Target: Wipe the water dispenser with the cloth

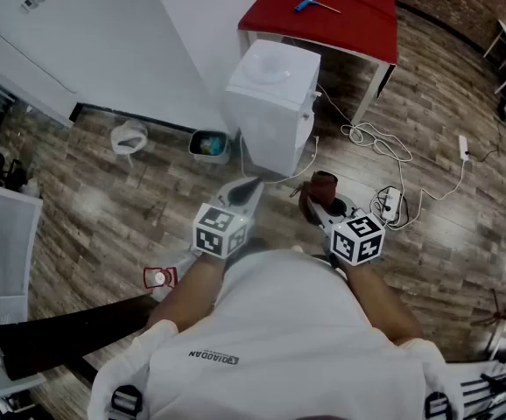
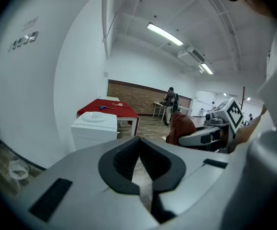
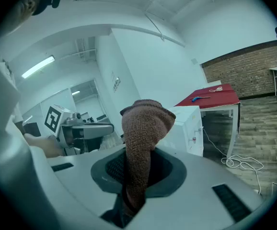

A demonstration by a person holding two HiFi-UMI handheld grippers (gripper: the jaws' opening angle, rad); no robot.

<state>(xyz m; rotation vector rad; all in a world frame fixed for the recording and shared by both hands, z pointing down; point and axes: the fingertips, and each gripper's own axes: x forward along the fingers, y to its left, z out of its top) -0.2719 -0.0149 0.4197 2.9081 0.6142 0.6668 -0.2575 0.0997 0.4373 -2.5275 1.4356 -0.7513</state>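
Pinching the brown cloth (image 3: 145, 128), the right gripper (image 3: 137, 176) has its jaws clamped on the fabric, which sticks up past the tips. Left gripper (image 2: 139, 145) has its jaws pressed together, nothing between. White water dispenser (image 1: 275, 103) stands on the wood floor (image 1: 104, 208) ahead of both grippers, apart from them, with a red table (image 1: 340, 16) just behind it.

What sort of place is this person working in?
Likely an open-plan office or workshop: a white water dispenser stands by the wall next to a red table, with a brick wall and ceiling strip lights beyond.
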